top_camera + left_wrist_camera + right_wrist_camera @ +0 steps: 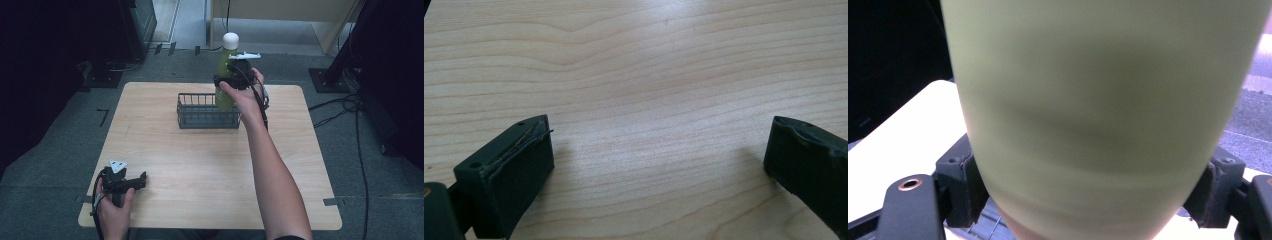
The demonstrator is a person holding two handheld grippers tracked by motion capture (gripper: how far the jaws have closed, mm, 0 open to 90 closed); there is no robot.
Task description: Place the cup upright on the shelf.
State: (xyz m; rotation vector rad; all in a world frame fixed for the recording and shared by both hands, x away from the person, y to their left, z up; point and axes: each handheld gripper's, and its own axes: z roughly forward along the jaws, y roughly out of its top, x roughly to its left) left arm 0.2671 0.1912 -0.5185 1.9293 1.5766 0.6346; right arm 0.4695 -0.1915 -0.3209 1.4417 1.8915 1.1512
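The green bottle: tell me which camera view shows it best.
The high view: the green bottle shows whole, white cap up, held by the right gripper above the wire basket. The right gripper view gives a blurred close-up of its body; the left gripper view faces tabletop.

Table (200, 165) is pale wood-grain w/ a smooth satin top. Basket (207, 111) = dark wire. Bottle (1098, 100) looks matt green, white cap. Gripper pads (519, 170) matt black, rubbery.

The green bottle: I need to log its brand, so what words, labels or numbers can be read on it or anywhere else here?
None can be read.
Green bottle with white cap, held in the right gripper: plain and blurred in the right gripper view, no label visible.
Wire basket, table, left gripper: no markings.
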